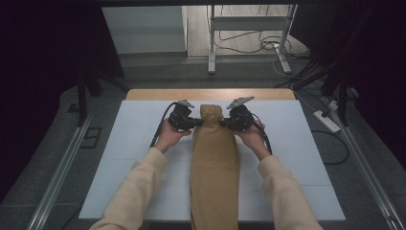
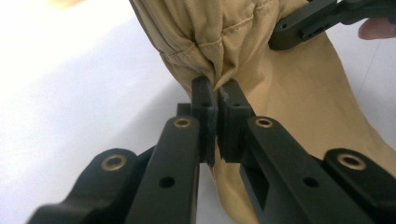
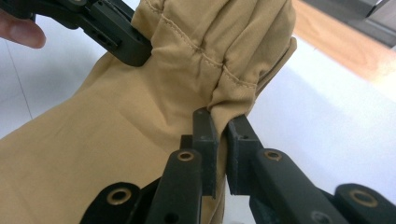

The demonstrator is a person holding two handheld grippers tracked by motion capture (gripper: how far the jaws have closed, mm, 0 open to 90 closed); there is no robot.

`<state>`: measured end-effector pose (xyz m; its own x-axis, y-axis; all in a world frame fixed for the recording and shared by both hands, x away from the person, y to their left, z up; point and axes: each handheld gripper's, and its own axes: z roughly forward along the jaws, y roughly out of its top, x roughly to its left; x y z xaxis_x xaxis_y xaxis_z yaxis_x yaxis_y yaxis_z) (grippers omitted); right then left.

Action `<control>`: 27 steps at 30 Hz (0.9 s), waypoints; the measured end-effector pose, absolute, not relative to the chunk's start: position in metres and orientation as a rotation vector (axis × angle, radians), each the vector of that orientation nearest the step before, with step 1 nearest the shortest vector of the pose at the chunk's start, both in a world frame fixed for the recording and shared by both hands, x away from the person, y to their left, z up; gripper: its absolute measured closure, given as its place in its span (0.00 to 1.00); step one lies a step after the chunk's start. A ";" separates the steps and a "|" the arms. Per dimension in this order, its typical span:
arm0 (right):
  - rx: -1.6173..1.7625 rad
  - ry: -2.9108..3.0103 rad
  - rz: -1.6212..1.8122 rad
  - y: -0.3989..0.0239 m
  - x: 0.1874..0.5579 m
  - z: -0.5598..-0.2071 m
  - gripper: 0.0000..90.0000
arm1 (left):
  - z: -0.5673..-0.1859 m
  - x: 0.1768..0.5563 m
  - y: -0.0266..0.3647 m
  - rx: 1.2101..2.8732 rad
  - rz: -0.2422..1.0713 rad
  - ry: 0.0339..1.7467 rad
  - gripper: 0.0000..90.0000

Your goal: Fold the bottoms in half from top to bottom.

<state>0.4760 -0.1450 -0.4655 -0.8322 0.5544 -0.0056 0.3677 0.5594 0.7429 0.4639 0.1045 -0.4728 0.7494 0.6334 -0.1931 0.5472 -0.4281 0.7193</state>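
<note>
A tan cloth garment [image 1: 214, 158] lies lengthwise down the middle of the white mat [image 1: 134, 139], its far end bunched and lifted a little. My left gripper [image 1: 194, 122] is shut on the left edge of that bunched end; in the left gripper view the stitched hem [image 2: 210, 51] is pinched between the jaws of my left gripper [image 2: 217, 95]. My right gripper [image 1: 225, 123] is shut on the right edge, and the right gripper view shows the cloth fold [image 3: 233, 91] caught between the jaws of my right gripper [image 3: 223, 122]. Each gripper view also shows the other gripper's jaw on the cloth.
The mat covers a wooden table whose far edge [image 1: 210, 94] shows as a bare strip. Beyond it stand a metal frame [image 1: 249, 28] and floor cables [image 1: 268, 45]. A power strip [image 1: 327, 120] lies on the floor at right.
</note>
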 end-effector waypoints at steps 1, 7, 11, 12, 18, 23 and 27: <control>0.766 2.549 1.139 -0.145 0.477 -0.463 0.93 | -0.469 0.465 0.105 2.127 0.142 0.879 0.96; 0.749 2.485 1.174 -0.142 0.482 -0.438 0.93 | -0.443 0.468 0.108 2.116 0.205 0.854 0.96; 0.747 2.493 1.173 -0.142 0.482 -0.441 0.93 | -0.448 0.468 0.108 2.127 0.192 0.850 0.96; 0.758 2.496 1.174 -0.142 0.482 -0.443 0.93 | -0.450 0.468 0.108 2.127 0.189 0.851 0.96; 0.772 2.508 1.174 -0.145 0.482 -0.450 0.93 | -0.454 0.467 0.107 2.125 0.184 0.849 0.96; 0.767 2.504 1.174 -0.145 0.482 -0.450 0.93 | -0.454 0.468 0.107 2.119 0.187 0.846 0.96; 0.758 2.494 1.175 -0.145 0.485 -0.446 0.93 | -0.447 0.471 0.108 2.113 0.195 0.844 0.96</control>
<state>0.4847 -0.1446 -0.4457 -0.8227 0.5677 -0.0293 0.3387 0.5310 0.7767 0.4709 0.1077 -0.4468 0.7621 0.6301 -0.1489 0.5009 -0.4280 0.7523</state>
